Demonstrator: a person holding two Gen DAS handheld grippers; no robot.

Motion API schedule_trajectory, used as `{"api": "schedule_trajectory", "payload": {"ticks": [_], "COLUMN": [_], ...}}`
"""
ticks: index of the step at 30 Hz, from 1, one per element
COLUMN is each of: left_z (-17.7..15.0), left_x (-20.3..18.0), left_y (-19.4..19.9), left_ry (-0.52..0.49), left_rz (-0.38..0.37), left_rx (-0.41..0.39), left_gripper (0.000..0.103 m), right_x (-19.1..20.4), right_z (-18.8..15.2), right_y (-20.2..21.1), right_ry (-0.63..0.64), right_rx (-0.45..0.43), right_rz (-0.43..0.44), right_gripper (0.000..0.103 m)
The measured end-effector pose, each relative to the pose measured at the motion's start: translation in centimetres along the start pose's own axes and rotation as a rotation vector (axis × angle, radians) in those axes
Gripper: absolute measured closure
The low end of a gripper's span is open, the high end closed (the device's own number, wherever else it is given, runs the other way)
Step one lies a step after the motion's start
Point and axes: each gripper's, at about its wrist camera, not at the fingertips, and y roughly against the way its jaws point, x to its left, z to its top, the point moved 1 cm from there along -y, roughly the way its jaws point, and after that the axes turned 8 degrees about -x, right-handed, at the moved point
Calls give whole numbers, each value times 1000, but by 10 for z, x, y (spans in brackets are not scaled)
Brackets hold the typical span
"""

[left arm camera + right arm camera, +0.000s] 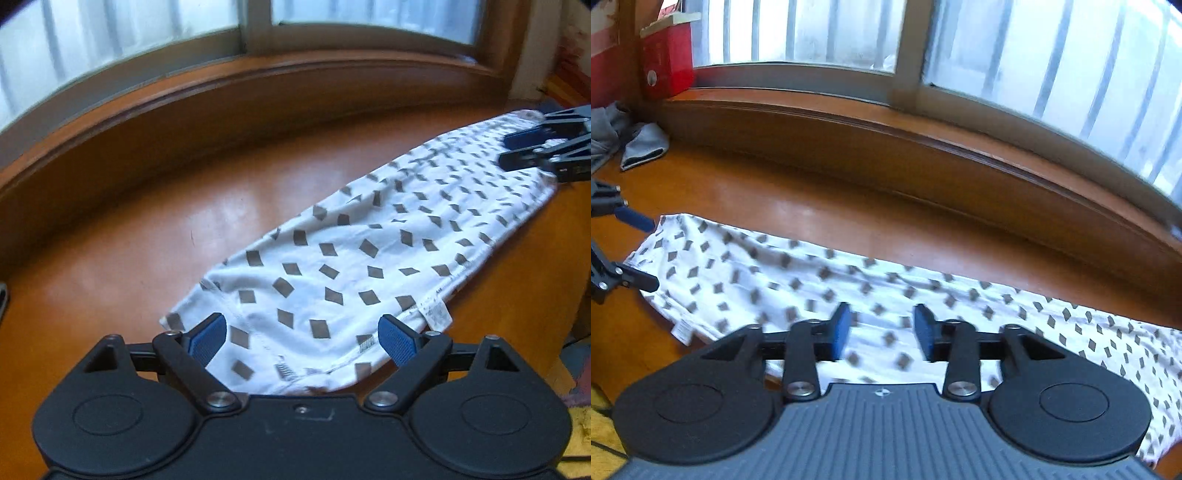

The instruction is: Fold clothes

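Currently the white patterned garment (369, 251) lies as a long narrow strip on the wooden tabletop (155, 236) below the window (147, 48), apparently doubled lengthwise already. Left hand-held gripper (301, 338) is released, jaws wide, straddling the near end by the care label (437, 317). Right hand-held gripper (882, 332) is also released, jaws parted above the strip's middle; neither holds cloth. Judgement: thin, light, limp fabric that will sag and wrinkle. Best taken at hems or corners, pinching all layers together.
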Motion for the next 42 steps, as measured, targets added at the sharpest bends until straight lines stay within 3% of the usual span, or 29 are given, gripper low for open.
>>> {"api": "schedule_trajectory", "payload": {"ticks": [3, 7, 13, 18, 21, 30, 31, 34, 37, 42], "left_z": [5, 12, 22, 27, 29, 36, 36, 35, 35, 36], "left_x": [-9, -25, -55, -76, -83, -96, -96, -98, -96, -94], "left_y": [-10, -17, -25, -32, -39, -47, -46, -45, -44, -47], "left_ry": [89, 253, 396, 403, 387, 382, 385, 391, 388, 374], "left_rz": [101, 242, 399, 425, 462, 484, 485, 492, 500, 510], "left_rx": [37, 64, 67, 84, 112, 130, 131, 132, 132, 143], "left_gripper": [15, 15, 15, 15, 15, 15, 15, 15, 15, 15], "right_x": [-30, -57, -88, -91, -97, -105, -106, -106, -106, -124], "right_z": [-2, 6, 15, 8, 6, 8, 7, 8, 10, 30], "right_y": [-6, -17, -39, -71, -80, -111, -113, -111, -89, -65], "right_ry": [19, 154, 347, 391, 382, 412, 422, 437, 473, 378], "right_rx": [37, 39, 53, 90, 71, 81, 77, 69, -16, -157], "right_rz": [76, 206, 390, 508, 539, 608, 619, 639, 634, 579], "right_gripper": [57, 57, 57, 64, 64, 66, 69, 103, 103, 103]}}
